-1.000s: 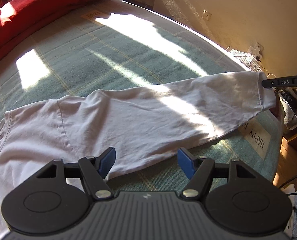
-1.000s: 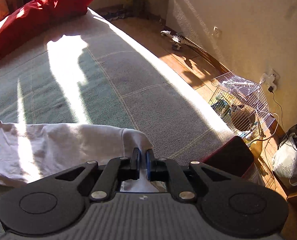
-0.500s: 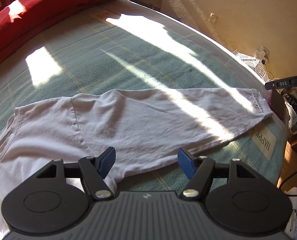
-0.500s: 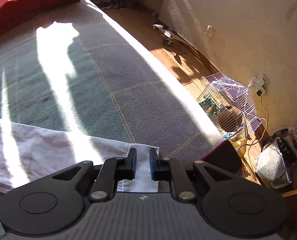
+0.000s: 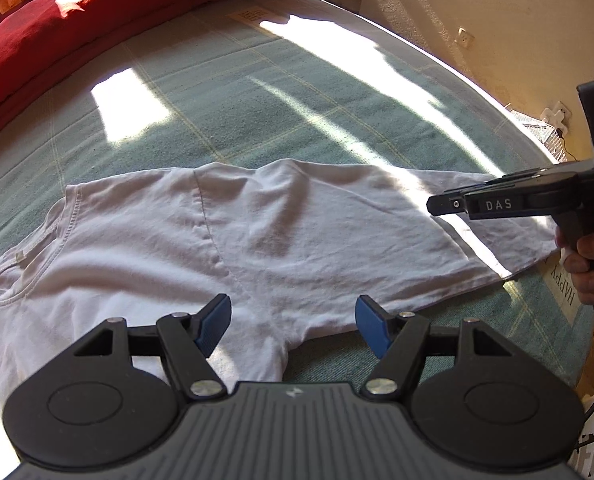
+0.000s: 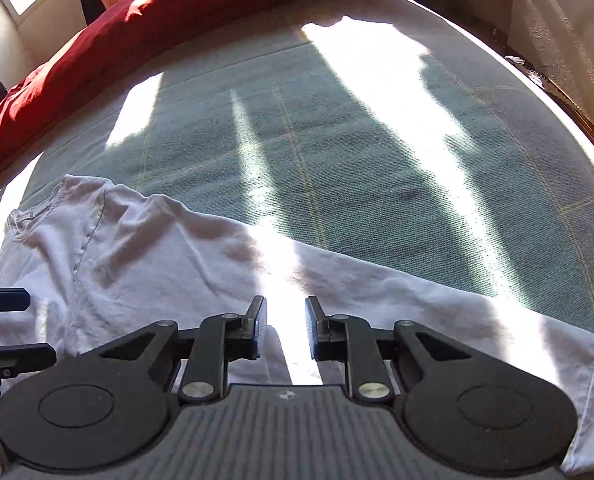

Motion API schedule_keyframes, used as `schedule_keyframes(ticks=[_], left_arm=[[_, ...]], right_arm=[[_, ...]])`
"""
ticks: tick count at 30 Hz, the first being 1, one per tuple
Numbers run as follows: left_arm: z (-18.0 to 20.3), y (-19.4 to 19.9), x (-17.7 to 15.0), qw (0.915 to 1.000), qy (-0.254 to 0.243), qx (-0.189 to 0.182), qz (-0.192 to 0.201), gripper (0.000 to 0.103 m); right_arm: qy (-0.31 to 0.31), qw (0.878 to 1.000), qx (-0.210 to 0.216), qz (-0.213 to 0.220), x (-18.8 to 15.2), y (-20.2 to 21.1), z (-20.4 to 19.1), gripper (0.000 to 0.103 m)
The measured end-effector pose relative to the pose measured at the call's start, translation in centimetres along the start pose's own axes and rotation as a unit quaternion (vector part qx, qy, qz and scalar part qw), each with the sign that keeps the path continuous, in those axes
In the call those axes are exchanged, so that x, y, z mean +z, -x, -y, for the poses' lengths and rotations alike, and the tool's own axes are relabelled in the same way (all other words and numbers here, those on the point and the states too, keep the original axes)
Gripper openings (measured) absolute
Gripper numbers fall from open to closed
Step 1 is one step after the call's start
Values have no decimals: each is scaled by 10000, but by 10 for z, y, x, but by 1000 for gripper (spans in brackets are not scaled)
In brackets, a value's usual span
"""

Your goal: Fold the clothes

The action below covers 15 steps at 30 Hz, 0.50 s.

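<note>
A white long-sleeved shirt (image 5: 281, 240) lies flat on the green bed cover (image 5: 257, 104), its sleeve stretched out to the right. It also shows in the right wrist view (image 6: 145, 264), collar at the left. My left gripper (image 5: 293, 320) is open and empty, just above the shirt near the armpit. My right gripper (image 6: 285, 328) is open with a narrow gap and holds nothing, above the sleeve's middle. The right gripper also shows in the left wrist view (image 5: 441, 204) over the sleeve.
A red duvet (image 5: 109, 12) lies along the far side of the bed. The bed's right edge (image 5: 497, 100) drops to a wall with sockets and a wire cage. A printed label (image 5: 565, 284) sits on the cover by the cuff.
My right gripper opened and let go of the sleeve cuff, then swung left over the sleeve. The sleeve now lies flat. My left gripper stayed open and drew slightly closer.
</note>
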<state>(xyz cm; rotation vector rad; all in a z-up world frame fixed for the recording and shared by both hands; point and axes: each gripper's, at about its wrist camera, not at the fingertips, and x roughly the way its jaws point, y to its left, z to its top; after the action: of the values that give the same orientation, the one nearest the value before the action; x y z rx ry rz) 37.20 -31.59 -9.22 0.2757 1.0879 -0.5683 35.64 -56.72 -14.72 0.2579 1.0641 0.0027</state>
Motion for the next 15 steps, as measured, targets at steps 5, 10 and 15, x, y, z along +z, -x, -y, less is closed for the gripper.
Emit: schedule_keyframes(ticks=[5,10,15], left_arm=[[-16,0,-9,9998,169,64,-67,69],[-34,10,-14,9996,268,63,13,69],[-55,28,-22,9991,363,113,165,69]], right_arm=[[-149,9949,-984,-171,-14,13,47,26],[-315,9906,-1319,-183,-3,21,33,34],[198,9994,-267,117,26,3,-57,35]])
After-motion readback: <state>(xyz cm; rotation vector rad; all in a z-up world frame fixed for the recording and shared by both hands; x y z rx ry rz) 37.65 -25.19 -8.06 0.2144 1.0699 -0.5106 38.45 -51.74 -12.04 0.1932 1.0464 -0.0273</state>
